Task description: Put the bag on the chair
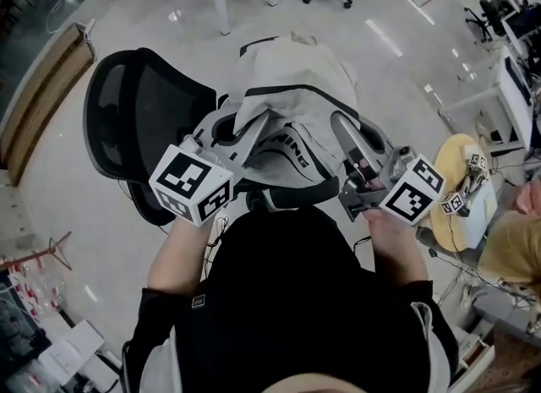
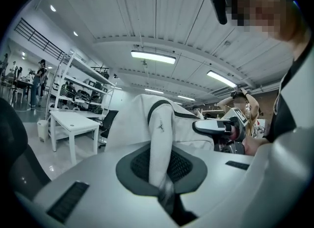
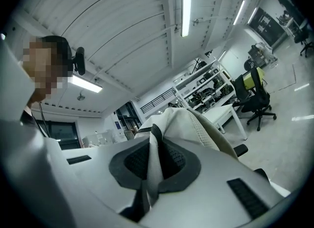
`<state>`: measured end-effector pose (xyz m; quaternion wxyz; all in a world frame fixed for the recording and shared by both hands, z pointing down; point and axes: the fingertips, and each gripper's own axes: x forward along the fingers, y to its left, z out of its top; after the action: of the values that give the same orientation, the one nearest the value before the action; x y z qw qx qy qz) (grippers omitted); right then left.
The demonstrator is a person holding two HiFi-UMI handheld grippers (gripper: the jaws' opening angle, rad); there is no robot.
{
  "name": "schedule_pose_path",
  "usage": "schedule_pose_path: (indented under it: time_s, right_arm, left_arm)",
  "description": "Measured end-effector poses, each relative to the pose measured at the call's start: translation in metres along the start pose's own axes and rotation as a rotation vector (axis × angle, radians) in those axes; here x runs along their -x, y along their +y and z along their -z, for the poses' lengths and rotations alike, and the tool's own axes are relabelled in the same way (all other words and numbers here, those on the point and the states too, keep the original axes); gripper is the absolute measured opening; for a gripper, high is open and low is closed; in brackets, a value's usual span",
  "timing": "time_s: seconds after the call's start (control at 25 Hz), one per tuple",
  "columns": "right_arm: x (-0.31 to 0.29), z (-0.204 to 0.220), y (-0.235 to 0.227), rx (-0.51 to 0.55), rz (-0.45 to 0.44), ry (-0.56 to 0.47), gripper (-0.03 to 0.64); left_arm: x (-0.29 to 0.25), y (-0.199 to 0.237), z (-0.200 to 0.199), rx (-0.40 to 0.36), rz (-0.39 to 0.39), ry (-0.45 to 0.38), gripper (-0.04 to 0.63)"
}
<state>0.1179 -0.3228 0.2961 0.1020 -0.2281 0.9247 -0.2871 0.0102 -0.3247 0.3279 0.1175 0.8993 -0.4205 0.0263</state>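
L gripper (image 1: 222,128) & R gripper (image 1: 348,133): jaws clenched on bag (image 1: 297,74), hung btw them; chair (image 1: 135,108) below, slightly left.

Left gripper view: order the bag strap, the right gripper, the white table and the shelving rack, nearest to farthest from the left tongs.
1. White fabric bag strap: centre, pinched in the left tongs.
2. Right gripper: right, just beyond the strap.
3. White rectangular table: left, well farther off.
4. White metal shelving rack: left, behind the table.
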Motion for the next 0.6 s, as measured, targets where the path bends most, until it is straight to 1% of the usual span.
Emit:
schedule_pose_path:
  time_s: [0.12, 0.28, 0.4, 0.6]
  right_arm:
    - [-0.008, 0.005, -0.014, -0.02, 0.03, -0.012, 0.032]
    - [-0.028, 0.014, -0.038, -0.066, 0.055, 0.011, 0.032]
    - [-0.032, 0.02, -0.064, -0.098, 0.066, 0.042, 0.032]
    - [-0.029, 0.036, -0.108, -0.167, 0.106, 0.095, 0.032]
  left_arm:
    - [-0.008, 0.015, 0.003, -0.002, 0.014, 0.018, 0.023]
    - [-0.025, 0.045, 0.017, 0.026, 0.012, 0.062, 0.023]
    - [-0.043, 0.057, 0.036, 0.051, 0.002, 0.107, 0.025]
    - [-0.073, 0.065, 0.075, 0.122, -0.002, 0.193, 0.025]
